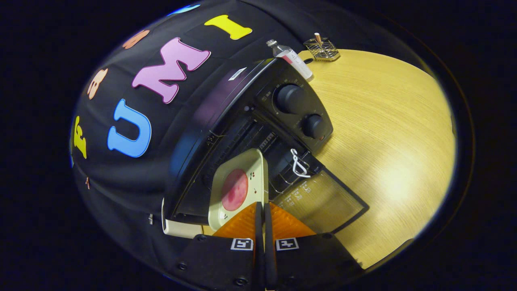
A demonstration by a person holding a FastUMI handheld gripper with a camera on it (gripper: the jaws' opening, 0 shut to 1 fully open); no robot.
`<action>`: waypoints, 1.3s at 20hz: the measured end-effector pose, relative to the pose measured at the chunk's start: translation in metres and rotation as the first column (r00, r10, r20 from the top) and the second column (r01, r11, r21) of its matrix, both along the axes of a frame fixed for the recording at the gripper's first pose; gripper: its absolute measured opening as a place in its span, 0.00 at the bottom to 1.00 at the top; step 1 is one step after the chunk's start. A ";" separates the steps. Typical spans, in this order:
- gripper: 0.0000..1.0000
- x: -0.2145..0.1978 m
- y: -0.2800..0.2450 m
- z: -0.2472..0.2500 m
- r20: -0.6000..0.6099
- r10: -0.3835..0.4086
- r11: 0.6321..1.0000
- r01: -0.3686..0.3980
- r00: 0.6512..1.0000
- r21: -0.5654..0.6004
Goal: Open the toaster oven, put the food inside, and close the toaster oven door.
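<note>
Gripping the near edge of a pale cream rounded-square tray [238, 186], the gripper [263, 210] has its two fingers pressed nearly together on that rim. A round reddish slice of food [234, 190] lies on the tray, which reaches into the open mouth of the black toaster oven [258, 121]. The oven's glass door [323, 198] hangs open over the light wooden table [387, 133], a white cord loop [298, 163] at its handle. Beyond the oven's two knobs stand a clear bottle [291, 58] and a wire rack [322, 49].

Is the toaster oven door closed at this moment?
No, the toaster oven door hangs open, and the tool holds the tray at the opening.
</note>
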State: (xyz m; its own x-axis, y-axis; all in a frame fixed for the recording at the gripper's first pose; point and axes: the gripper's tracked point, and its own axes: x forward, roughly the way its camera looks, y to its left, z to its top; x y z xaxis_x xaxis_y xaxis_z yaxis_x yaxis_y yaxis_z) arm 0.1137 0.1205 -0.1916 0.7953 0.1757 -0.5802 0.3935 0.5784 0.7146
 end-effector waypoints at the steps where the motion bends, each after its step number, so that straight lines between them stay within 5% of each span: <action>1: 0.06 0.007 0.002 -0.002 0.002 -0.022 1.000 0.022 1.000 0.003; 8: 0.06 0.049 0.002 -0.013 0.006 -0.143 0.990 0.143 0.990 0.016; 17: 0.11 0.053 0.003 -0.011 0.002 -0.144 0.989 0.144 0.990 -0.012; 22: 0.90 0.030 0.009 -0.001 0.019 -0.092 0.995 0.093 0.996 -0.047; 26: 0.98 -0.008 0.011 0.007 0.021 -0.017 0.994 0.020 1.000 -0.107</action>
